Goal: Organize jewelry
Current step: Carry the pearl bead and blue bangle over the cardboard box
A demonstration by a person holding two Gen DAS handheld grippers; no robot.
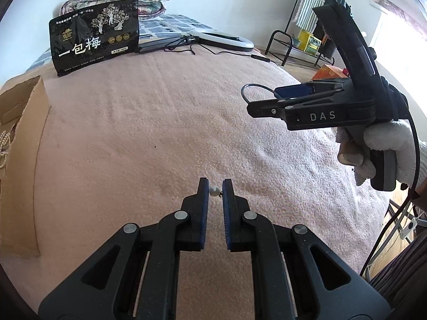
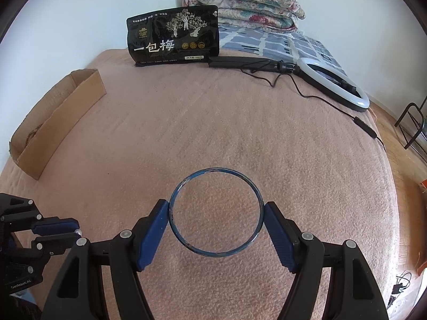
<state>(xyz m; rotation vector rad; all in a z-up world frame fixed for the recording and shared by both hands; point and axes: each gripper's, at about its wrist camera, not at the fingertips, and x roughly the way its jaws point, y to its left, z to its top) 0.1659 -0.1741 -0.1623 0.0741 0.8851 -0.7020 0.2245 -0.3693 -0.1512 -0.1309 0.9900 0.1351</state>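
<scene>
Left claw (image 1: pixel 215 190) is pinching one small white pearl earring (image 1: pixel 213 190) between its blue pads, hovering over the pink blanket (image 1: pixel 160 122) on the bed. Right claw (image 2: pixel 216 214) is gripping one thin blue bangle (image 2: pixel 216 212), scuffed and worn, by its outer edges. One cardboard box (image 2: pixel 56 122) is sitting at left, pearl strands (image 1: pixel 4 146) showing inside.

Bright daylight — overexposed window glare at right, fisheye-bent dark corners.
</scene>
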